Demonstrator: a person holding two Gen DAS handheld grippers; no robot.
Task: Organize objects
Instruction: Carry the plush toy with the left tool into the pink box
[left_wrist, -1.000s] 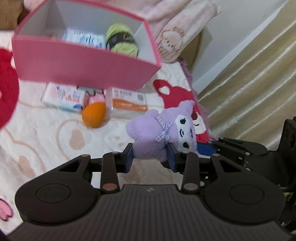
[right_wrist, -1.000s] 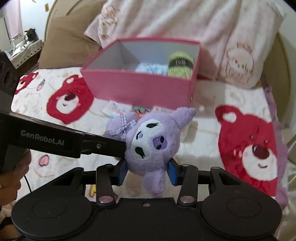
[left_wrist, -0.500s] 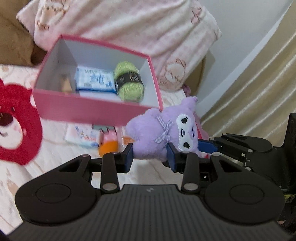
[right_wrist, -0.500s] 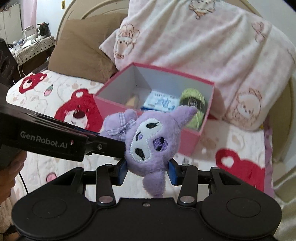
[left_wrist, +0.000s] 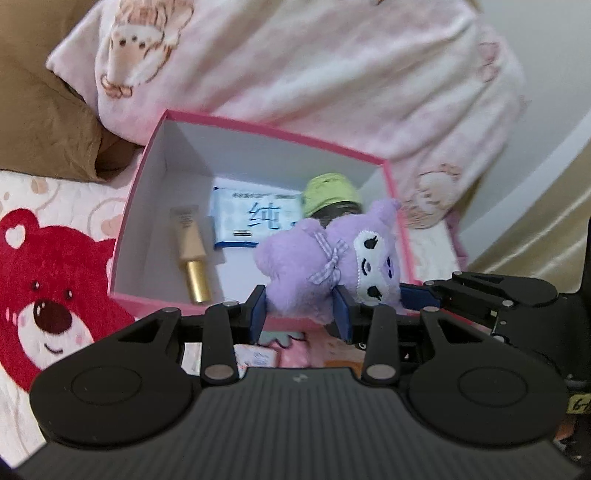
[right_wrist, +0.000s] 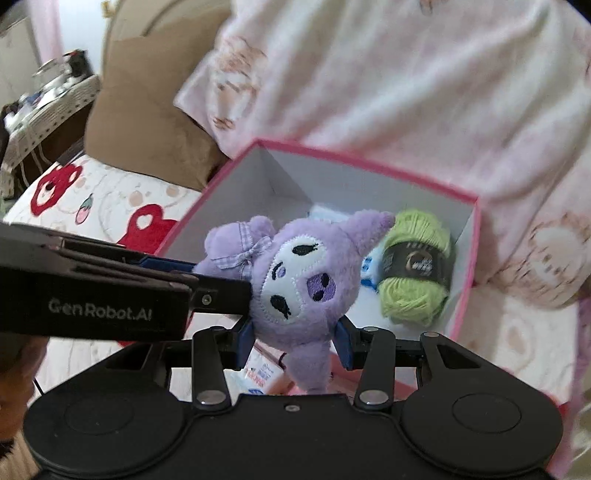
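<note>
Here, both your grippers clamp one purple plush toy (left_wrist: 325, 269) above the near rim of the pink box (left_wrist: 147, 162). The left gripper (left_wrist: 301, 315) has its blue pads narrowed onto the toy's body, pressing into the fur on both sides. The right gripper (right_wrist: 295, 338) pinches the toy's head just below the stitched white face, with one plush limb hanging between its fingers. In the left wrist view, the right gripper's blue tip comes in from the right edge and meets the toy's face.

Inside the box, a beige tube with a gold cap (left_wrist: 190, 254) lies along the left wall, a blue and white tissue pack (left_wrist: 251, 221) rests mid-floor, and a ball of green yarn (right_wrist: 417, 269) sits by the right wall. The toy covers part of the yarn and the tissue pack's right end. Packets below the box's near wall are mostly hidden behind the grippers and too blurred to read. Your hand at the lower left edge of the right wrist view is cut off.
</note>
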